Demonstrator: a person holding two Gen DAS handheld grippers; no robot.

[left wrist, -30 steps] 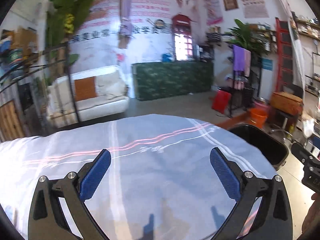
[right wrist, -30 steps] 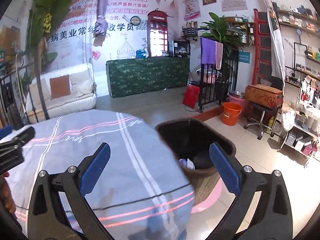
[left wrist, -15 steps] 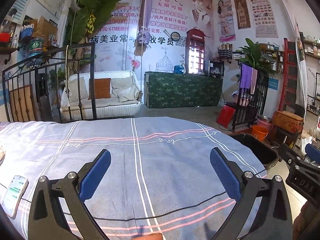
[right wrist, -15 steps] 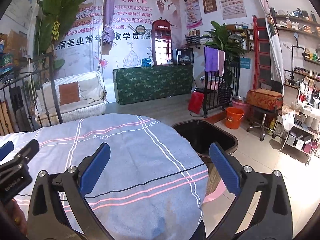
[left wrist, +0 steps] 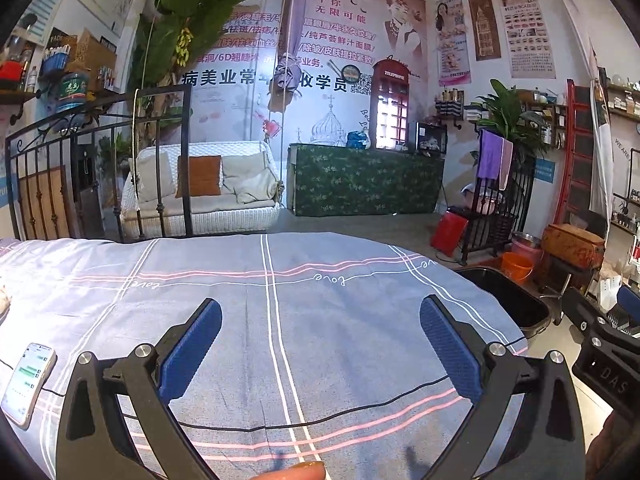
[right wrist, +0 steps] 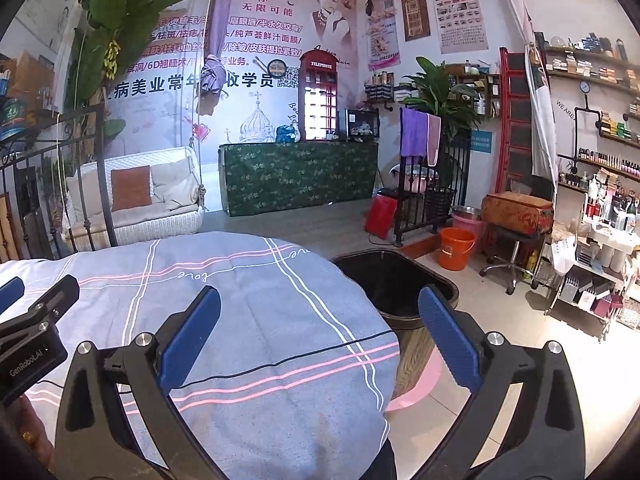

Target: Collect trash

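**Li:** Blue-grey bedsheet (left wrist: 320,320) w/ pink and white stripes fills the near part of both views. Over it, left gripper (left wrist: 320,344) has jaws wide apart, nothing between the blue pads (left wrist: 192,348). Right gripper (right wrist: 319,340) is the same: fully spread, holding nothing.

**Ana:** And the trash? I see none on the sheet.

**Li:** Me neither. Only a smartphone (left wrist: 28,380) lies at the left edge of the bed, w/ a thin black cable (right wrist: 280,362) running across the sheet. Something pale sits at the far-left border, too cut off to name it. Dark trash bin (right wrist: 394,284) stands on the floor just beside the bed's right corner, mouth open; the inside is too dark to see what is there.

**Ana:** So the task looks almost finished, or the next piece is out of view.

**Li:** I think so, but I cannot be sure. Risk from here: the phone is not trash, and if left gripper sweeps that way it can take the phone by mistake. Also a finger can hook the cable and drag the phone off the bed.

**Ana:** Further away?

**Li:** Orange bucket (right wrist: 456,248) on the floor past the bin, then a white wicker swing sofa (left wrist: 200,196) and a green-covered counter (right wrist: 300,176) by the back wall.
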